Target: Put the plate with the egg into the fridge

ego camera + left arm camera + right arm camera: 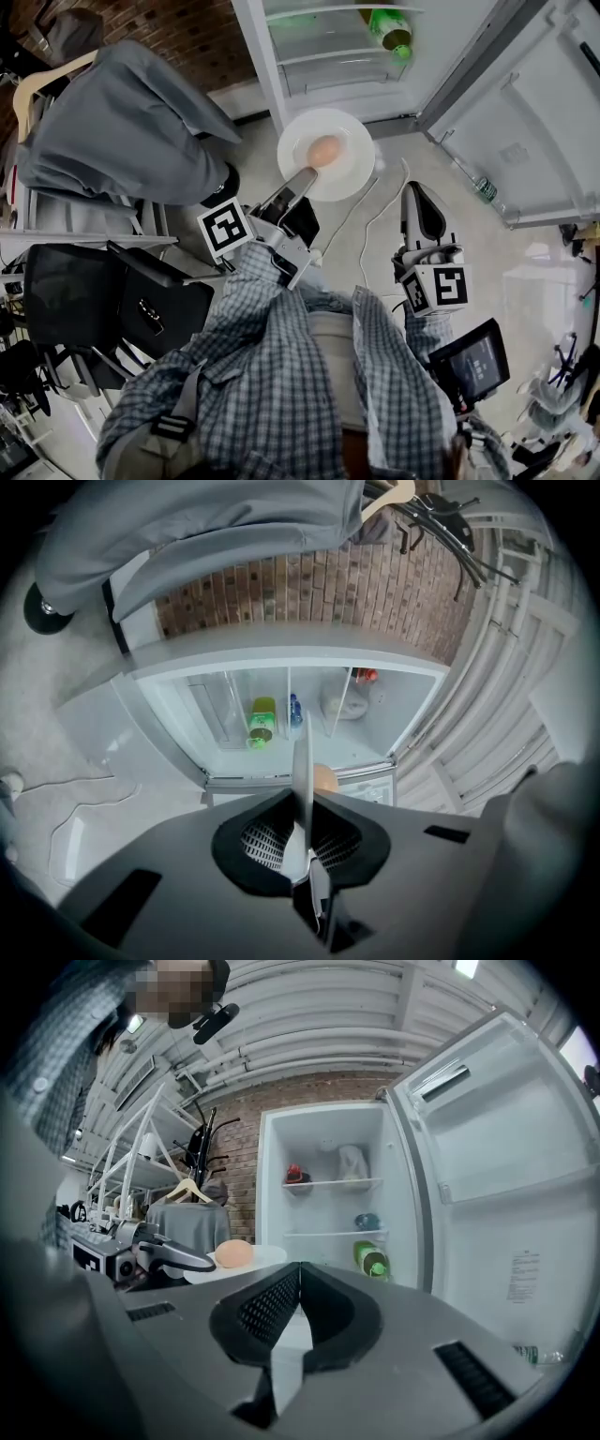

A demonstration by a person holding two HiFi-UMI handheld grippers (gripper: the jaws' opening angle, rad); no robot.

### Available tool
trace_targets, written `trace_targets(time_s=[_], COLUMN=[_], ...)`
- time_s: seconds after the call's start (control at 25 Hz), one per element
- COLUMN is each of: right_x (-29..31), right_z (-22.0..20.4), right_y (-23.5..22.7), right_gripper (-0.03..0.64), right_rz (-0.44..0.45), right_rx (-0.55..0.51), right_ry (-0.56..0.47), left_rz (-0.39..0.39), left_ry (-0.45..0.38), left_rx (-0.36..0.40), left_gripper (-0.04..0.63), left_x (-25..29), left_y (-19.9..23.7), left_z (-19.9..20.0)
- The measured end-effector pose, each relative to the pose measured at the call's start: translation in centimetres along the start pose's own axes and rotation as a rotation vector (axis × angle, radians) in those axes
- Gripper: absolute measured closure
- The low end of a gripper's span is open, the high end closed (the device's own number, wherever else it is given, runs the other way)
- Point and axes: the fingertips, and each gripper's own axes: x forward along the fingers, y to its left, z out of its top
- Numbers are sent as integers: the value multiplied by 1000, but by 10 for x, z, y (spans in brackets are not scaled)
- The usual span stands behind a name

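Note:
A white plate (349, 161) with a tan egg (323, 150) on it hangs level in front of the open fridge (323, 42). My left gripper (302, 178) is shut on the plate's near rim. In the left gripper view the plate (302, 761) stands edge-on between the jaws of the left gripper (302, 832), and the egg (325, 778) peeks out to its right. My right gripper (418, 202) is to the right of the plate, shut and empty. In the right gripper view its closed jaws (300, 1266) point at the fridge, with the egg (233, 1253) and plate (267, 1258) to the left.
The fridge door (534, 112) stands wide open at the right. A green bottle (394, 33) lies on a lower shelf, and other items sit on upper shelves (323, 1180). A grey garment (131, 122) covers a rack at the left. A white cable (361, 216) lies on the floor.

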Motion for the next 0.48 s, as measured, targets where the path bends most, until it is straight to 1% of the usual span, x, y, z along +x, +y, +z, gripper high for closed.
trace_targets(time_s=[0.24,0.48], right_x=[33,48], right_z=[4,1], right_y=[3,13], right_gripper=[609,609], right_rz=[9,15], right_rx=[-12,-9], right_ry=[-4,11], left_rz=[-6,-7], left_ry=[18,29], left_rx=[-18,-16], left_gripper=[571,571], left_x=[13,19], left_y=[5,7], left_z=[18,34])
